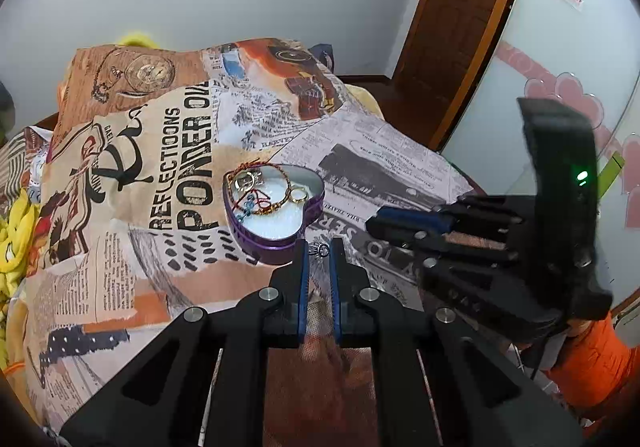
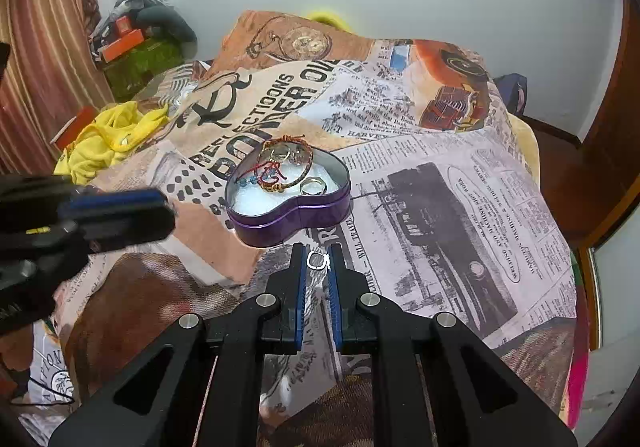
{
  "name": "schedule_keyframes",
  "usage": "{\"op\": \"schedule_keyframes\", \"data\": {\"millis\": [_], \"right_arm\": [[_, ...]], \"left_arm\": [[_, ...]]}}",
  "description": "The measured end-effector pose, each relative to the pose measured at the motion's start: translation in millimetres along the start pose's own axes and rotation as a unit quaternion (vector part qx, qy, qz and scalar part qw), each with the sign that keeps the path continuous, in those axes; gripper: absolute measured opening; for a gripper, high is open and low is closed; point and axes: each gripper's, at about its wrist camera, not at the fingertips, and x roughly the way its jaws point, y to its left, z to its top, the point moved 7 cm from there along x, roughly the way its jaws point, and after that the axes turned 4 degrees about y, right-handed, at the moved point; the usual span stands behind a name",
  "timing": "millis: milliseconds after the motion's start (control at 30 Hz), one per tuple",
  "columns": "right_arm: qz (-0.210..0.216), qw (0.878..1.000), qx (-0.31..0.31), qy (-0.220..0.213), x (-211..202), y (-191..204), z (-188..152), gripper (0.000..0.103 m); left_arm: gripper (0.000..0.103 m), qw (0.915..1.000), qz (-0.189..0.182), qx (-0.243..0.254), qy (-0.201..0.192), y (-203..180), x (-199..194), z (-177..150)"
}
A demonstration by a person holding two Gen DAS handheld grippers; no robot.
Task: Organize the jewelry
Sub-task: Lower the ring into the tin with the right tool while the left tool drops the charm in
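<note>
Left gripper (image 1: 319, 249) pinched on a tiny crown-shaped silver charm (image 1: 317, 249), held right at the fingertips, clear of the bedspread (image 1: 120, 247). Right gripper (image 2: 319, 259) likewise pressed together on a small silver ring (image 2: 317, 260), again only at the very tips. Just ahead of both grippers, slightly left: purple heart-shaped tin (image 2: 296, 217), lid off, white padding inside, already holding a woven bracelet (image 2: 286, 163), blue beads (image 2: 250, 179) and another silver ring (image 2: 313, 186)

Risks, as judged: both pieces small and gripped by the tip edge only, so liable to slip or flick out with any jolt, then vanish into the busy newspaper print of the bedspread. Soft bedding under the tin: a nudge against its near wall could tip or shift it. Two grippers converging on one small opening: possible collision

Hard to make out: exact shape of the charm, whether a chain hangs from it, how many rings lie in the tin's far lobe; right gripper's tips blurred in the left view
</note>
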Motion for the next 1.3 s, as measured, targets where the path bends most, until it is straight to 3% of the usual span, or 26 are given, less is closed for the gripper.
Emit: {"op": "schedule_keyframes", "data": {"millis": [700, 1300], "right_arm": [[0.007, 0.998, -0.012, -0.065, -23, 7, 42, 0.009], [0.021, 0.998, -0.005, -0.066, -2, 8, 61, 0.009]], "left_arm": [[0.008, 0.9987, 0.024, -0.014, -0.042, 28, -5, 44], [0.008, 0.9998, 0.003, -0.021, 0.002, 36, 44, 38]]}}
